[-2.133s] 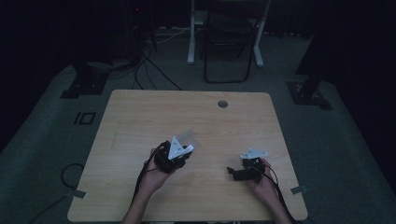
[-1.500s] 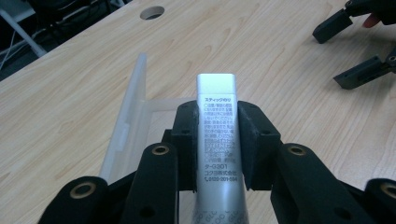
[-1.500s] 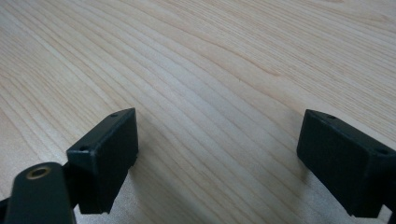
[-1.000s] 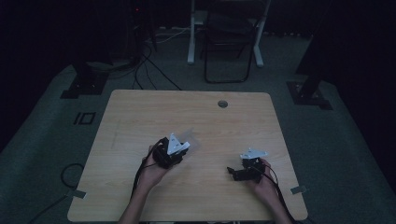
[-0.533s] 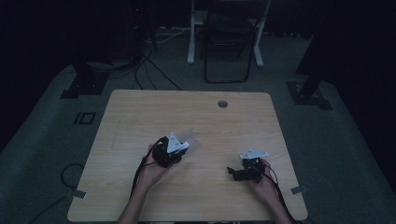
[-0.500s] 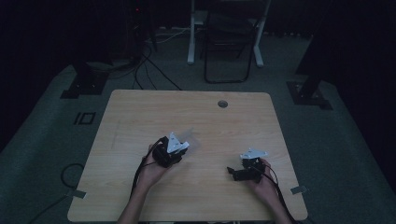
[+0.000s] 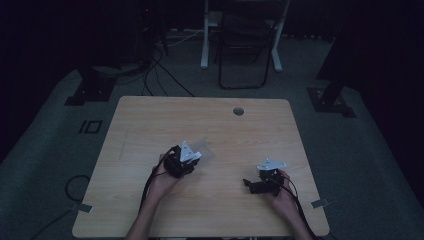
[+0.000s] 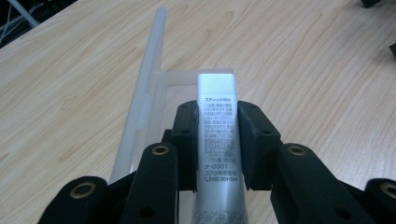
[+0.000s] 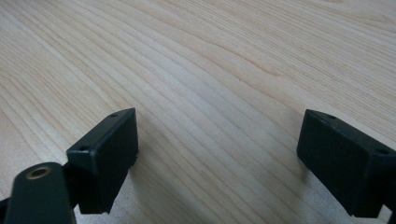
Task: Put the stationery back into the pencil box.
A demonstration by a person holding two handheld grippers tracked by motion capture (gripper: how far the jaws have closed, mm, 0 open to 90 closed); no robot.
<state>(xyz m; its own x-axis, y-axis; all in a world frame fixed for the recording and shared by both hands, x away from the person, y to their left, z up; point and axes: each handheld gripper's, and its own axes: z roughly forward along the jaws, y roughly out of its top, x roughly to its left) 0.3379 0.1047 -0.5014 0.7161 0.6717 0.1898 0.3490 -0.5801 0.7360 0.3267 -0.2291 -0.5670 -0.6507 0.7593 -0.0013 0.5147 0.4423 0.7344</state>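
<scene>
My left gripper is shut on a silver glue stick with printed Japanese text; both pads press its sides. The stick's flat end points over a translucent plastic case that lies open on the wooden table. In the high view the left gripper sits at the table's middle, with the pale case just beyond it. My right gripper rests low at the front right, pointing left. Its jaws stand wide open over bare wood, holding nothing.
The wooden table has a round cable hole near its far edge. A folding chair and stand bases sit on the dark floor beyond. Cables trail from both grippers toward the front edge.
The left gripper, still holding the glue stick, has shifted slightly to the left. The right gripper has stayed where it was.
</scene>
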